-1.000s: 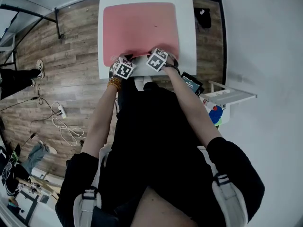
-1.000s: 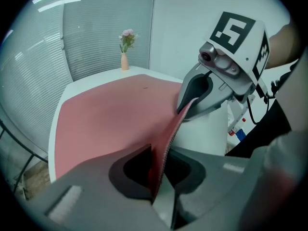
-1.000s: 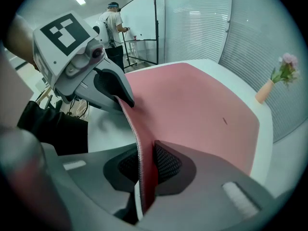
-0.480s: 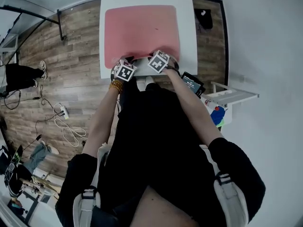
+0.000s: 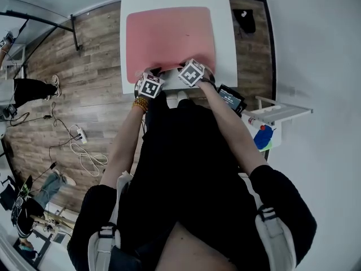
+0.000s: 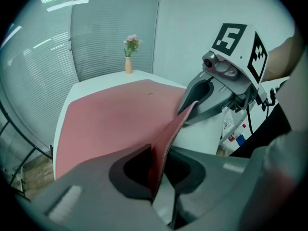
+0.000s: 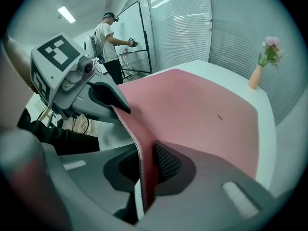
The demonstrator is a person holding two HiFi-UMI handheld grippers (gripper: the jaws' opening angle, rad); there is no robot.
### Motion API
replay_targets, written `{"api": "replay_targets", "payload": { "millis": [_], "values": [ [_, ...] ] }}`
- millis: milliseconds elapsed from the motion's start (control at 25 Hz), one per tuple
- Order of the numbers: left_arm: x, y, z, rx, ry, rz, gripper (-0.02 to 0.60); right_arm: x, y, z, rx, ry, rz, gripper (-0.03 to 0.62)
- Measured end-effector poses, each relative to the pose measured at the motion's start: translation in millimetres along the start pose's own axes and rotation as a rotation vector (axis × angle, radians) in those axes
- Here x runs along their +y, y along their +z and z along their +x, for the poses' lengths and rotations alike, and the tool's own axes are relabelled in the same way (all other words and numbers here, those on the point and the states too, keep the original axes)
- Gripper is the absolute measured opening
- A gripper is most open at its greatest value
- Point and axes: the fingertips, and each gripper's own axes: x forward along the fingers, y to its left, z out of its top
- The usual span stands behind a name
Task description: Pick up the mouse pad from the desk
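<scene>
A large pink mouse pad (image 5: 169, 38) covers most of the white desk (image 5: 225, 44). Its near edge is lifted and curled upward off the desk. My left gripper (image 5: 151, 78) is shut on the near-left part of that edge, and the pad's edge (image 6: 166, 143) runs up between its jaws. My right gripper (image 5: 194, 69) is shut on the near-right part, with the pad (image 7: 192, 109) pinched between its ribbed pads (image 7: 166, 162). Each gripper view shows the other gripper (image 6: 207, 97) (image 7: 103, 100) clamped on the same raised edge.
A small vase with flowers (image 6: 129, 57) stands at the desk's far end. A white shelf with coloured items (image 5: 271, 114) is right of the desk. Cables and a power strip (image 5: 79, 143) lie on the wood floor at left. A person (image 7: 113, 42) stands beyond the desk.
Both grippers stay clamped on the pad's near edge. The view has shifted slightly, and the pad has hardly moved.
</scene>
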Motion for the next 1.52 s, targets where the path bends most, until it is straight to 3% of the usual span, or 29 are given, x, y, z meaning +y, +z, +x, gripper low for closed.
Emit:
{"api": "replay_targets", "payload": {
  "millis": [1120,1520],
  "values": [
    [-12.3,36.1,-43.8,-0.226,-0.021,-0.222,0.043,-2.6,38.2,-46.0,-0.221,0.075,0.313,0.052],
    [-11.2,48.6,-63.4,-0.286,0.008,-0.247,0.040,1.1,53.1,-63.3,-0.289,0.092,0.335,0.052]
  ]
}}
